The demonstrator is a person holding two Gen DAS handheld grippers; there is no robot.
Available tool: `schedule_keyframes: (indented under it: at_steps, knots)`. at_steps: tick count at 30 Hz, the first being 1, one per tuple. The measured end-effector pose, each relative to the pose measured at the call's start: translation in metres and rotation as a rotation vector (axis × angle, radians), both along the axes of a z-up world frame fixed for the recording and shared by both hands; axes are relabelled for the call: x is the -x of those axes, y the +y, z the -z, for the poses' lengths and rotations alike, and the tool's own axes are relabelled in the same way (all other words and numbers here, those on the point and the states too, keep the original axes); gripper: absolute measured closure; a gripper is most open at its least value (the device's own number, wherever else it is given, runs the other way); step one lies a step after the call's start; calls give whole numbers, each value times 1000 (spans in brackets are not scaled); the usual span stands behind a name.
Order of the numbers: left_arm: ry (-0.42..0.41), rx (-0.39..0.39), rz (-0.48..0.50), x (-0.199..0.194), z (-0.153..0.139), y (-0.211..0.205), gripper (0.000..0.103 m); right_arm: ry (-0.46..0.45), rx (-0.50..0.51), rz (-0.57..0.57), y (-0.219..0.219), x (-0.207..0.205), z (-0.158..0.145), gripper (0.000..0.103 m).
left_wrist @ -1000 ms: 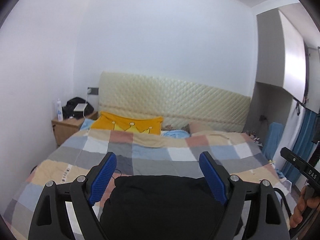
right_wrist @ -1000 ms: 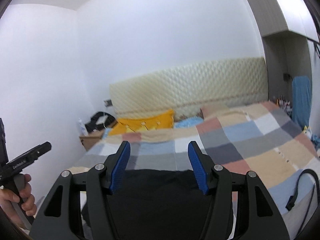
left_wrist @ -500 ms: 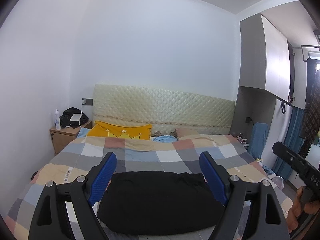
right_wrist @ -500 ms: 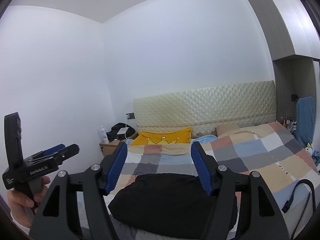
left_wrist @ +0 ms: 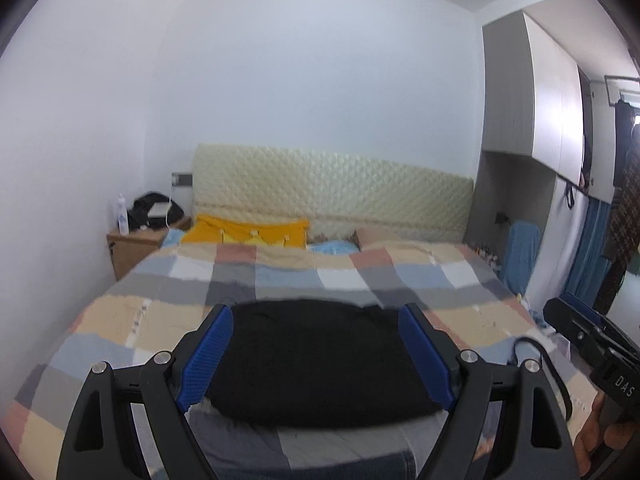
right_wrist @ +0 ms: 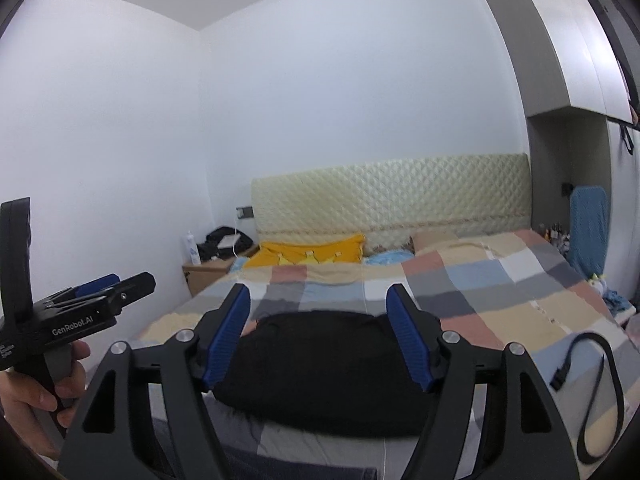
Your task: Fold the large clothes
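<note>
A black garment [left_wrist: 316,360] lies folded into a compact rectangle on the checked bedspread [left_wrist: 120,320] near the foot of the bed; it also shows in the right wrist view [right_wrist: 320,368]. My left gripper [left_wrist: 316,320] is open and empty, held above and short of the garment. My right gripper [right_wrist: 319,300] is open and empty, also held back from it. The left gripper shows at the left edge of the right wrist view [right_wrist: 108,292], and the right gripper body shows at the right edge of the left wrist view [left_wrist: 592,340].
A yellow pillow [left_wrist: 248,232] and a padded headboard [left_wrist: 332,196] are at the far end. A wooden nightstand [left_wrist: 136,244] with a bottle and a bag stands at the left. A black cable [right_wrist: 600,392] lies on the bed's right side. A wardrobe [left_wrist: 540,100] is at the right.
Both grippers have drawn back and risen from the garment, then tilted down a little. The whole folded garment is now in view. Both grippers stay open.
</note>
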State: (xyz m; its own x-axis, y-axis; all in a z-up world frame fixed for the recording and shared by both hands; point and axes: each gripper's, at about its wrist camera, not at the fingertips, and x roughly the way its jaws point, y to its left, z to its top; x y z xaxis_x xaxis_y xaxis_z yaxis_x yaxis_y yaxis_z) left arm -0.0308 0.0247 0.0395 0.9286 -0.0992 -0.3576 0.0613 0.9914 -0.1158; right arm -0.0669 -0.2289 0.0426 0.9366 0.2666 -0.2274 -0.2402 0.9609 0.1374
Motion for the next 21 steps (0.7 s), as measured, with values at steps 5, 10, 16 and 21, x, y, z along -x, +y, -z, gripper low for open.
schedule_keyframes:
  at_steps: [5, 10, 16, 21]
  knots:
    - [67, -7, -21, 3, 32, 1, 19, 68, 27, 34, -2, 2, 29, 32]
    - [110, 5, -30, 7, 57, 6, 19, 125, 29, 48, -5, 3, 58, 32]
    - [174, -11, -42, 4, 86, 6, 19, 191, 24, 52, -7, 0, 83, 31]
    - [217, 11, -48, -1, 104, 8, 18, 203, 10, 65, -12, -4, 91, 31]
